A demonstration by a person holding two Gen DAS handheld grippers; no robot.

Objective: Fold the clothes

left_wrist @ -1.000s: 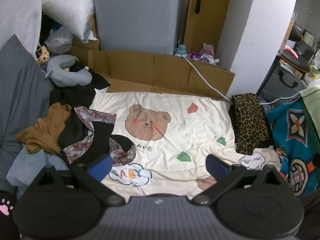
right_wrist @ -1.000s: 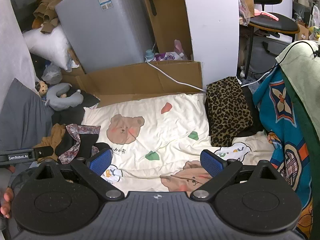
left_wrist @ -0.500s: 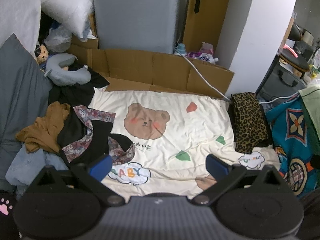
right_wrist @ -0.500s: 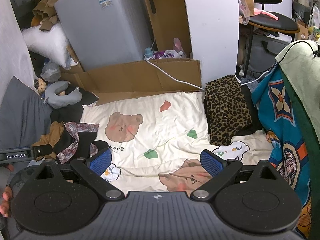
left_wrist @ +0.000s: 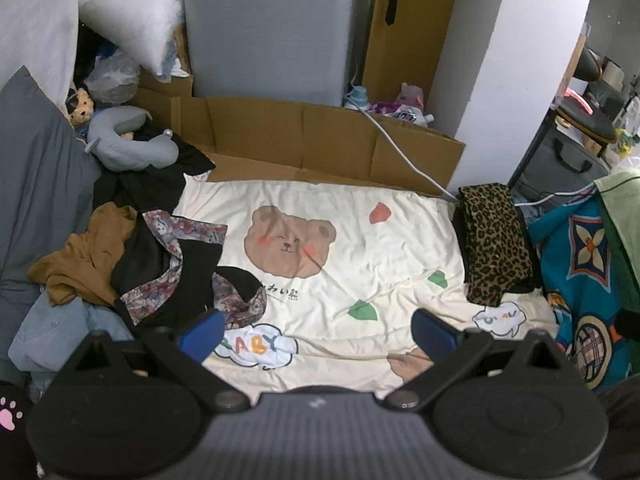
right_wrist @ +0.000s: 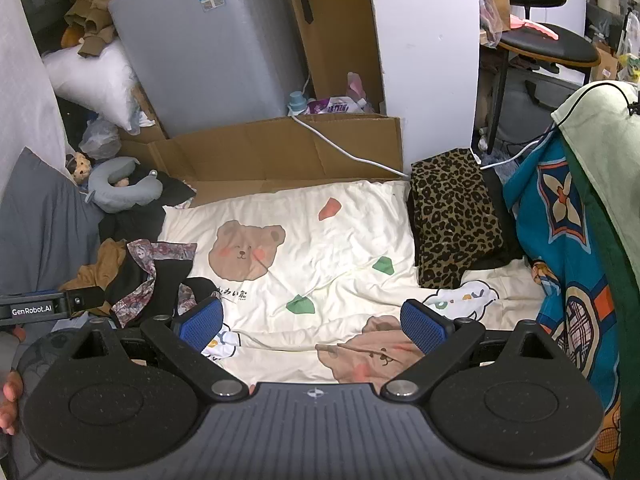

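Observation:
A heap of unfolded clothes lies at the left of the cream bear-print sheet (left_wrist: 360, 248): a black garment with floral trim (left_wrist: 172, 272), a mustard top (left_wrist: 88, 256) and pale denim (left_wrist: 52, 324). A folded leopard-print garment (left_wrist: 494, 236) rests on dark folded pieces at the sheet's right edge. My left gripper (left_wrist: 316, 330) hangs open above the sheet's near part, its left pad close to the floral garment. My right gripper (right_wrist: 312, 322) is open too, above the sheet (right_wrist: 340, 240), holding nothing. In the right wrist view the clothes heap (right_wrist: 148, 276) sits left and the leopard garment (right_wrist: 452, 216) right.
Flattened cardboard (left_wrist: 320, 140) and a grey appliance (left_wrist: 272, 28) stand behind the sheet, with a white cable (left_wrist: 400, 148) across them. A grey neck pillow (left_wrist: 124, 144) and grey cushion (left_wrist: 36, 184) are at the left. A blue patterned cloth (left_wrist: 580, 280) hangs at the right.
Both wrist views have shifted slightly, so the scene sits a little lower and farther. Both grippers stay open and the clothes have not moved.

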